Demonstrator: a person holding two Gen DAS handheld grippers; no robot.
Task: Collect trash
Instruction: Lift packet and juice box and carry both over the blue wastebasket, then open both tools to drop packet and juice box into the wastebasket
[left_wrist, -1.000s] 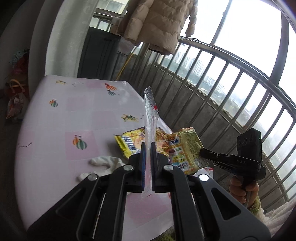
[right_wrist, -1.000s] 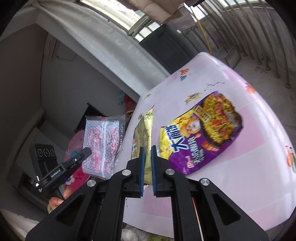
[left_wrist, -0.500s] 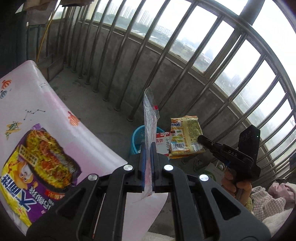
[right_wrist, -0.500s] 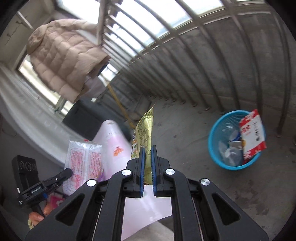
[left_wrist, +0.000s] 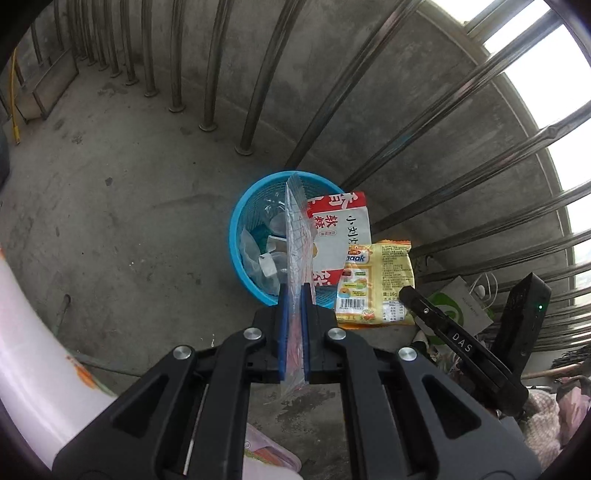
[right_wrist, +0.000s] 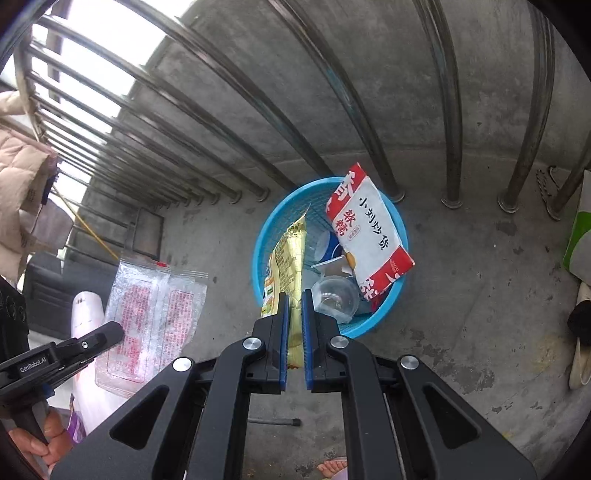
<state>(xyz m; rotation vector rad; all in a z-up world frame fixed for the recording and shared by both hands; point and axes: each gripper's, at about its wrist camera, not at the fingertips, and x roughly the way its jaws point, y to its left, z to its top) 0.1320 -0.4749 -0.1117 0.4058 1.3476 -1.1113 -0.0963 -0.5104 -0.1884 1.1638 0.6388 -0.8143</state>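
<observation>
A: While the left gripper (left_wrist: 293, 295) clamps a clear red-printed plastic wrapper (left_wrist: 295, 236) edge-on, where is it?

B: Above the round blue mesh bin (left_wrist: 236, 240). The right gripper (right_wrist: 293, 306) pinches a yellow snack packet (right_wrist: 286, 258) over it too.

A: Only the right view shows the wrapper's flat face (right_wrist: 147, 314).

B: And a red-white pouch (right_wrist: 365, 229) leans on the rim.

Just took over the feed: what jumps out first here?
A round blue mesh plastic basket on the concrete floor by the railing, with a red-and-white snack bag leaning on its rim. Each gripper holds trash: left a clear plastic wrapper, right a yellow snack packet.
</observation>
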